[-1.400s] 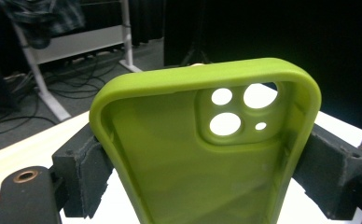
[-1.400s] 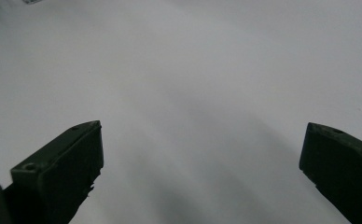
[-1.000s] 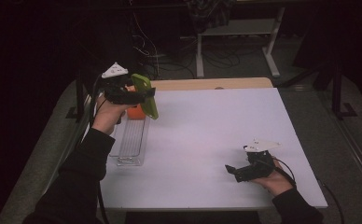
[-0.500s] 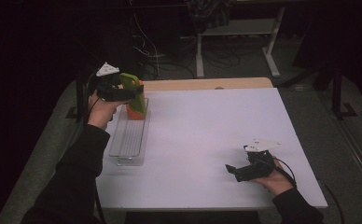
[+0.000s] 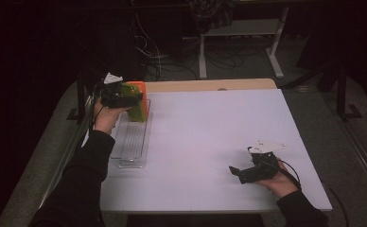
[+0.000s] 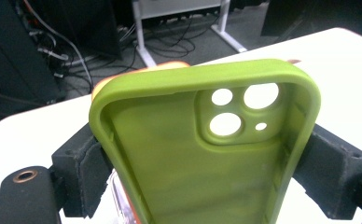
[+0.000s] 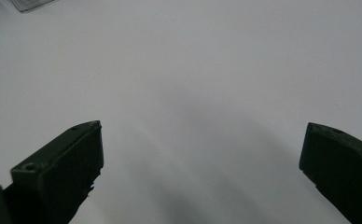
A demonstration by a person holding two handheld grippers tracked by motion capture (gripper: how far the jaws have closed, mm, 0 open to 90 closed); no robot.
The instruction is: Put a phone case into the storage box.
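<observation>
My left gripper point(image 5: 129, 101) is shut on a green phone case point(image 6: 207, 154), held upright over the far end of a clear plastic rack point(image 5: 133, 142) at the table's left. In the left gripper view the case's inside faces me, camera cutouts at the top, and both jaws press its long sides. An orange phone case point(image 5: 141, 97) stands in the rack right behind the green one; its rim point(image 6: 170, 66) peeks over the green edge. My right gripper point(image 5: 236, 172) rests open near the table's front right with nothing between its jaws point(image 7: 202, 168).
The white table point(image 5: 210, 132) spreads between the two hands. A wooden strip point(image 5: 210, 85) runs along its far edge. Beyond it, on the dark floor, are cables and a white desk frame point(image 5: 238, 52).
My left gripper has carried the green case back toward the far end of the rack, in front of the orange case. The right gripper has stayed put.
</observation>
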